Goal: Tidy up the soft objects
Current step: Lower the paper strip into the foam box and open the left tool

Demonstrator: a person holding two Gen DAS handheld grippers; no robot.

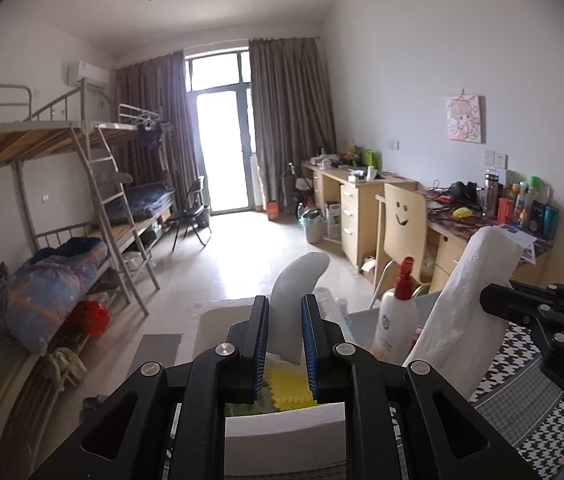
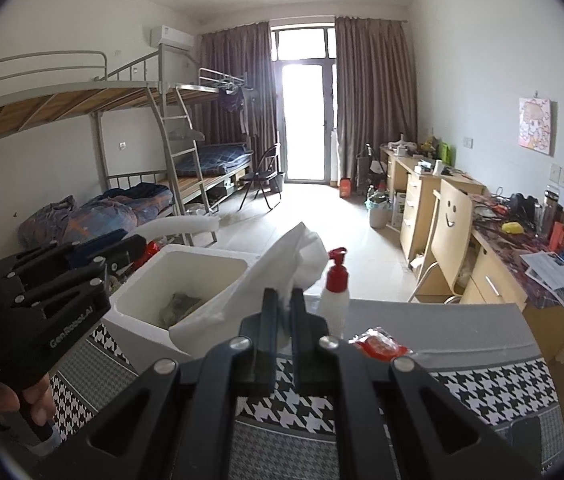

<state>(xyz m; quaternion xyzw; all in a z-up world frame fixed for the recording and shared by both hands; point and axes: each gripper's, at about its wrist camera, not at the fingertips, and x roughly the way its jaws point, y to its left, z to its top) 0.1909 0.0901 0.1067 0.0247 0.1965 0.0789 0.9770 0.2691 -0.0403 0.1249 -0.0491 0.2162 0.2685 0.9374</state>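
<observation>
Left wrist view: the left gripper (image 1: 285,320) was found clamped on a curved white foam piece (image 1: 296,300), held above the white foam box (image 1: 282,426), in which a yellow sponge (image 1: 288,386) was seen. Right wrist view: the right gripper (image 2: 284,312) was found closed on a white tissue sheet (image 2: 266,276), raised beside the box and just left of a red-capped bottle (image 2: 336,288). A red packet (image 2: 380,345) was noted on the houndstooth cloth (image 2: 482,392).

White-walled room: grey metal bunk beds (image 2: 130,120) left, light wooden desks (image 1: 362,204) right, brown curtains (image 2: 374,100) flanking a bright glass door (image 1: 222,148).
</observation>
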